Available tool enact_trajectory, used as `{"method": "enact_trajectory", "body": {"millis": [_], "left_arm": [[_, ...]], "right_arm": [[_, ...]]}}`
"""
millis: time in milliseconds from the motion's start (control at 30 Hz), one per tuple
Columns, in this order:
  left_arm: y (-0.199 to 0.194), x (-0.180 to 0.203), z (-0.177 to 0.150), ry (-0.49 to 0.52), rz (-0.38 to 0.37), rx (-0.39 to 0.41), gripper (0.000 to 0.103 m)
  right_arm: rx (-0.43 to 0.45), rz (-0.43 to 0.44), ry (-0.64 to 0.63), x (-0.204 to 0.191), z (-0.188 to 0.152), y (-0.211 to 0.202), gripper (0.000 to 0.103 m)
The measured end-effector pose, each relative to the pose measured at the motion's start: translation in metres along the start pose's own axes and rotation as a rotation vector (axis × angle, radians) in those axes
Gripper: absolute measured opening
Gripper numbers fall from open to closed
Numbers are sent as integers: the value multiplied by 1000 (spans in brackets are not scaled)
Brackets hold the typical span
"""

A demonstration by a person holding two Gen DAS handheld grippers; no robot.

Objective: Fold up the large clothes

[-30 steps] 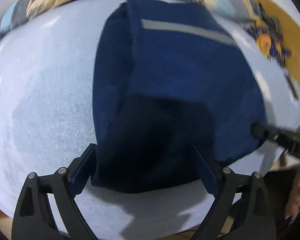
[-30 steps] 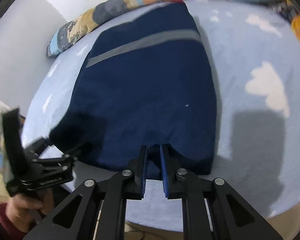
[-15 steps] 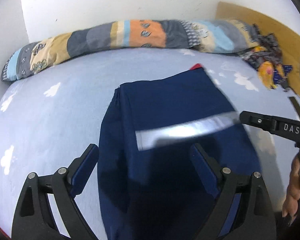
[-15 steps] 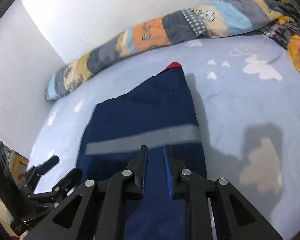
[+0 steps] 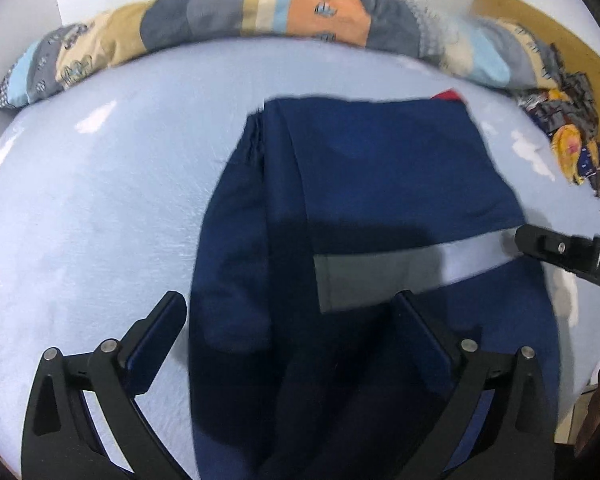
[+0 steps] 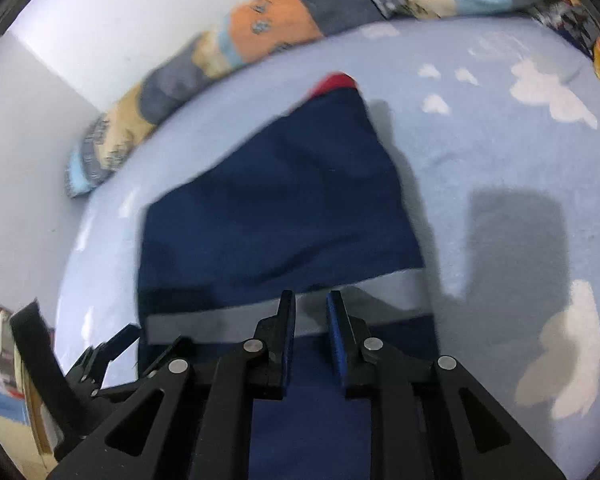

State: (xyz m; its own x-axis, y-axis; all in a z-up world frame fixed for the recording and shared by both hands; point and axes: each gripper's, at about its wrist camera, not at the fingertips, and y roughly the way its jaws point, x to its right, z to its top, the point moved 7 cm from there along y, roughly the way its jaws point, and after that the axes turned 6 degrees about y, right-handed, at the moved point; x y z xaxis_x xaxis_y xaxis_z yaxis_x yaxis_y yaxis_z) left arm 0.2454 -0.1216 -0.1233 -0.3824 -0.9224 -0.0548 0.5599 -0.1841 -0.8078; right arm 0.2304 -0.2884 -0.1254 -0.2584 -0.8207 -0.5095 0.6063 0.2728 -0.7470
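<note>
A large navy garment (image 5: pixel 364 184) with a grey stripe (image 5: pixel 380 276) lies on the light blue bed; it also shows in the right wrist view (image 6: pixel 276 208), with a red bit at its far corner (image 6: pixel 338 80). My left gripper (image 5: pixel 288 312) is open wide above the garment's near left part, holding nothing. My right gripper (image 6: pixel 310 312) has its jaws a small gap apart over the grey stripe (image 6: pixel 380 292); no cloth shows between them. The right gripper's tip shows in the left wrist view (image 5: pixel 556 246).
A patchwork bolster pillow (image 5: pixel 260 16) lies along the white wall at the back. A crumpled patterned cloth (image 5: pixel 568 128) sits at the far right by a wooden board. The bed sheet (image 6: pixel 520 160) has white cloud prints. The bed's edge is near me.
Both grippers moved forward over the garment, whose near part was folded up so the stripe now lies close to me. The right gripper's jaws have parted slightly. The left stays open.
</note>
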Motion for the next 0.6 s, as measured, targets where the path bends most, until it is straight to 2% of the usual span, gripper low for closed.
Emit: {"method": "enact_trajectory", "body": {"millis": [200, 267, 400, 533, 600], "left_arm": [[-44, 3, -34, 10, 36, 46, 103], [-52, 8, -52, 5, 16, 39, 103], [-69, 18, -74, 38, 28, 55, 103], [-66, 33, -85, 95, 55, 27, 103], [-64, 35, -88, 102, 74, 28, 103]], "right_arm": [[63, -30, -100, -7, -40, -43, 21], [59, -36, -116, -3, -58, -51, 22], [14, -11, -123, 3, -99, -64, 22], [26, -19, -156, 1, -117, -75, 26], [14, -50, -165, 2, -121, -69, 26]]}}
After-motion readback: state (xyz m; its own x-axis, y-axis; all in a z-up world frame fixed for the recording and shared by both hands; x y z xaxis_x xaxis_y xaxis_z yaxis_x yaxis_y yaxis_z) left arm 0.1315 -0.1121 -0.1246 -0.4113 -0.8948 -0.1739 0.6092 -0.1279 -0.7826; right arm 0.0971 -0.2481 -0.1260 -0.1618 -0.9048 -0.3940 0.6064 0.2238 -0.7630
